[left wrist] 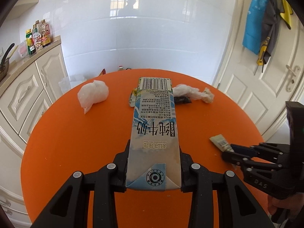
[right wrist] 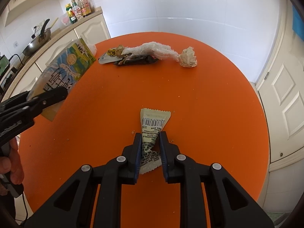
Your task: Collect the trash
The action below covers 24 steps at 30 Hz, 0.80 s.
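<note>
The left tongs [left wrist: 153, 163] are clamping a flattened milk carton [left wrist: 153, 133] by its near end, above the orange table [left wrist: 76, 142]; it looks light, stiff, springy. The right tongs [right wrist: 150, 148] are pinching a thin, slippery snack wrapper [right wrist: 152, 127], nearly shut on its middle. Farther off are lying a knotted plastic bag [left wrist: 93, 94], a dark wrapper [right wrist: 136, 59] and a crumpled tissue [right wrist: 188, 58], all soft; their bunched parts look best to grip.
</note>
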Available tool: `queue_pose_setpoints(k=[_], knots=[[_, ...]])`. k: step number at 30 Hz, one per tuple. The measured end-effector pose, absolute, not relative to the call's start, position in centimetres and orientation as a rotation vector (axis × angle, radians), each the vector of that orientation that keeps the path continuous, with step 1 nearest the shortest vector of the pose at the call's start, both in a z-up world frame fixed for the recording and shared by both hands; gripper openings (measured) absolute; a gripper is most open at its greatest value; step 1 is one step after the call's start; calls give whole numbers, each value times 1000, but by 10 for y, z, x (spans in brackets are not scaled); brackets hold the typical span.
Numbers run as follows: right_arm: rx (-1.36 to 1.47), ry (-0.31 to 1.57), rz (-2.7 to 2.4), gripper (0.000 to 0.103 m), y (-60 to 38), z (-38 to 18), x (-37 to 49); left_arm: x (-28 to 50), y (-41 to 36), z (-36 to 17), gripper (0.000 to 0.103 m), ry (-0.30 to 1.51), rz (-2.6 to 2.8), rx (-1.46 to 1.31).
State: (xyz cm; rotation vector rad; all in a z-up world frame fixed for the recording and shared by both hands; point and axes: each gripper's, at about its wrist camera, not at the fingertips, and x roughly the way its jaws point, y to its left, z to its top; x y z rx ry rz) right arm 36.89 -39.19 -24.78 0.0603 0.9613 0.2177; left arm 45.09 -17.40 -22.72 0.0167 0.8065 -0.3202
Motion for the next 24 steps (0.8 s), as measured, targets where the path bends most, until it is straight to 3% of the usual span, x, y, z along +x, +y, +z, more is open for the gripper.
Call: queue_pose_setpoints(k=[9,14,24], knots=[[-14,921,188,18,-382,-250,365,419,-179,-206,34,804,-336,22],[197,906,226,17,-411,-251,352,400,-182,-193,34,778,-343,34],[293,804,173,17,-457,-216,295,367,-229,-170,34,738,-438,52]])
